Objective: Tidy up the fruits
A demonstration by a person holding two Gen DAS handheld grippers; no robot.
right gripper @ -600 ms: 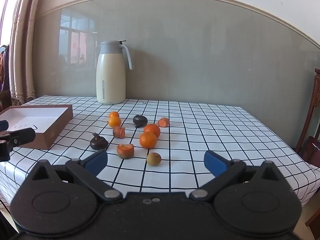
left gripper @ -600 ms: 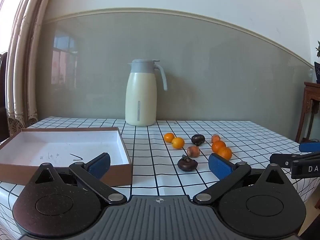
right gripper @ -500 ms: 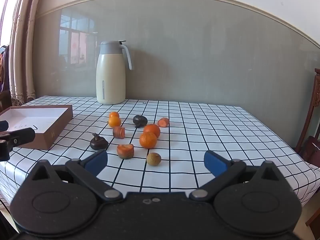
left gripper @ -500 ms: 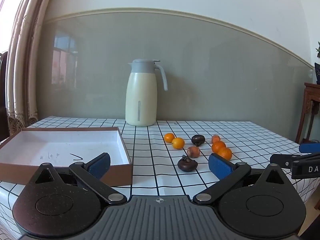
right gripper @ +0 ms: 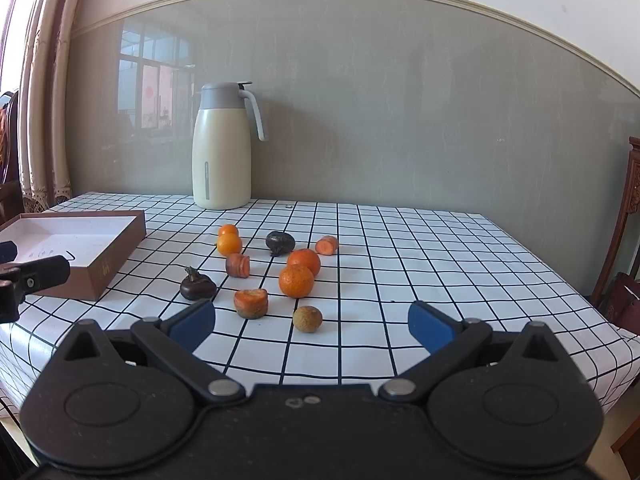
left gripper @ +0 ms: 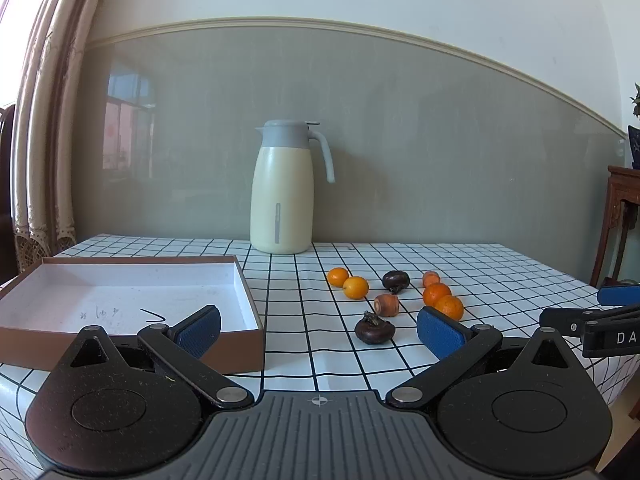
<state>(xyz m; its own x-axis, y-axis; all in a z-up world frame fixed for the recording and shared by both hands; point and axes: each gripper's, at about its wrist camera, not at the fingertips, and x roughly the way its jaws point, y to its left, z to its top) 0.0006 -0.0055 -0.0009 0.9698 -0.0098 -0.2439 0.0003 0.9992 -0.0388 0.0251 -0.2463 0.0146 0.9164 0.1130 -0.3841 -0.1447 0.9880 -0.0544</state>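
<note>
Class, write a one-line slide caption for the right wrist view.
Open right hand-held gripper faces scattered fruit on a checked tablecloth, box at left.

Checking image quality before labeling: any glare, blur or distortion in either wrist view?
Left wrist: sharp, strong fisheye bowing of the wall rail, overexposed window at left edge. Right wrist: also sharp, window reflection on the glossy wall panel, soft shadows under the fruits, dark vignette corners.
</note>
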